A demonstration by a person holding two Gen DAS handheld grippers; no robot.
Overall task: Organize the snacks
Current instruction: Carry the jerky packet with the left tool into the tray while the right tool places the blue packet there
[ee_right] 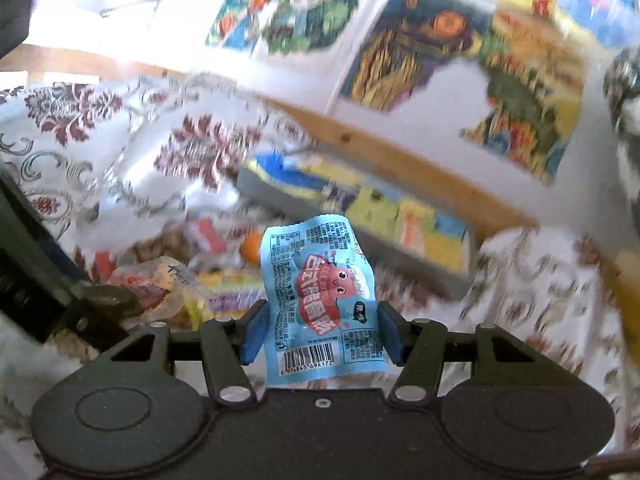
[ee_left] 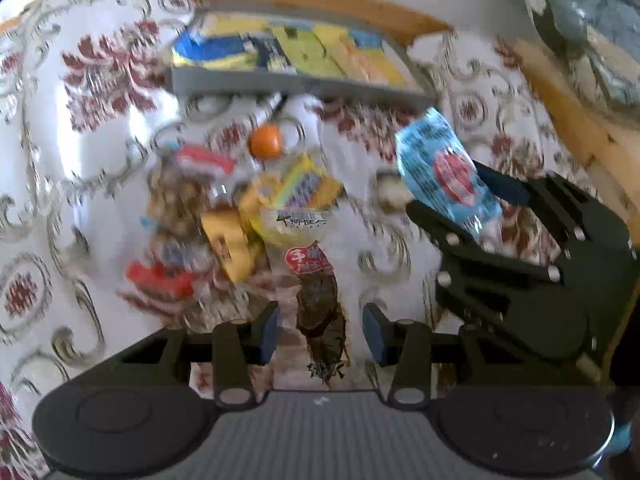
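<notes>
My left gripper [ee_left: 321, 334] is open, low over a heap of mixed snack packets [ee_left: 240, 216] on the patterned tablecloth. A clear packet with a brown snack [ee_left: 320, 312] lies between its blue pads, not visibly touched by them. An orange ball [ee_left: 265, 141] sits behind the heap. At the right of the left wrist view, my right gripper [ee_left: 468, 204] is raised and shut on a light blue packet [ee_left: 444, 172] with a red cartoon. The right wrist view shows that blue packet [ee_right: 320, 300] upright between the pads of my right gripper [ee_right: 322, 334].
A grey tray [ee_left: 280, 86] with yellow and blue packets stands behind the heap, also visible as the grey tray [ee_right: 400, 248] ahead of the right gripper. A wooden table edge [ee_right: 400, 168] and colourful posters [ee_right: 460, 60] lie beyond. Both views are motion-blurred.
</notes>
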